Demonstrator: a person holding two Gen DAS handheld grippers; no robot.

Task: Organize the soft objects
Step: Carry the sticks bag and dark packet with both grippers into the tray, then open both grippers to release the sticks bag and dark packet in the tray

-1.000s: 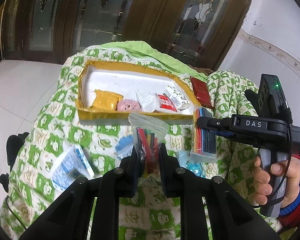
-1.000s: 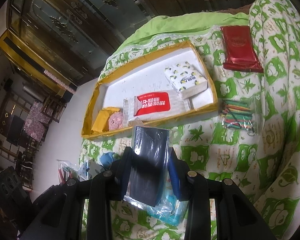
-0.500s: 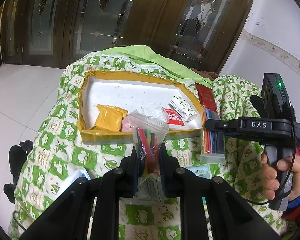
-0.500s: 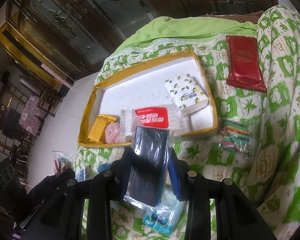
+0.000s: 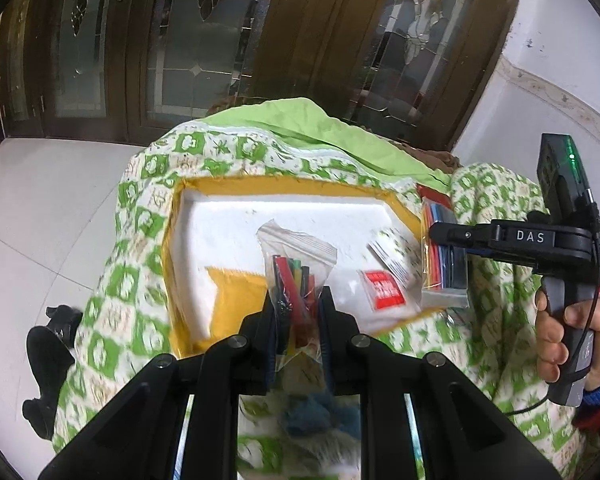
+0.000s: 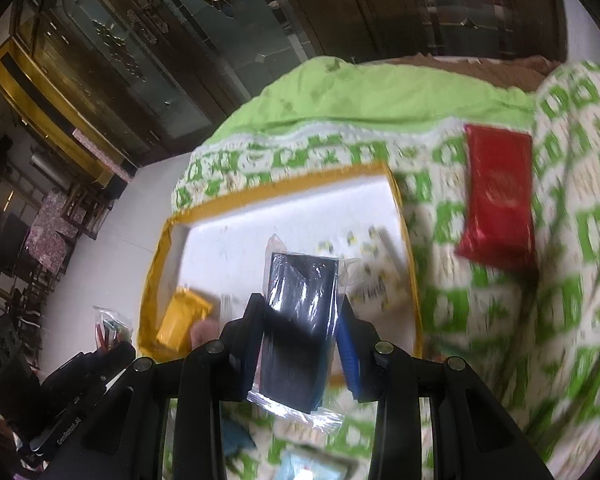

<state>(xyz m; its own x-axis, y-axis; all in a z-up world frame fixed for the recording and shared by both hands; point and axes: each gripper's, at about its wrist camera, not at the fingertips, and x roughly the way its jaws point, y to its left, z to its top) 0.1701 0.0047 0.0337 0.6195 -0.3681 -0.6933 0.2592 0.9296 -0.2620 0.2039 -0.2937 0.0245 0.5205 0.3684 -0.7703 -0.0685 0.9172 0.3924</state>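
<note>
We've got two soft packs in hand, both w/ plastic film that'll slip and crumple. The small zip bag of coloured sticks (image 5: 296, 276) is light and floppy; its top flap sags free above the pinch, so we judge the low grip across the sticks themselves is the right spot, not the empty film. The clear pack of dark and coloured strips (image 6: 298, 320) looks stiffer, a flat block inside loose wrap; best held by its flat sides, as now, since the loose film at the bottom edge gives nothing to hold.

Left gripper (image 5: 298, 312): jaws nearly together, clamped on the zip bag, which stands upright between the pads. Right gripper (image 6: 300, 332): jaws at a moderate width, pads pressing both sides of the strip pack; in the left view we see it (image 5: 446, 256) hanging from that gripper.

Both packs hang over the near edge of the yellow-rimmed tray (image 5: 300, 190) on the green-patterned quilt (image 5: 112, 292). Inside already: yellow packet (image 5: 236, 292), red-label pack (image 5: 384, 290), patterned tissue pack (image 6: 364, 276). A red pouch (image 6: 498, 196) lies on the quilt outside the tray, to its right.
</note>
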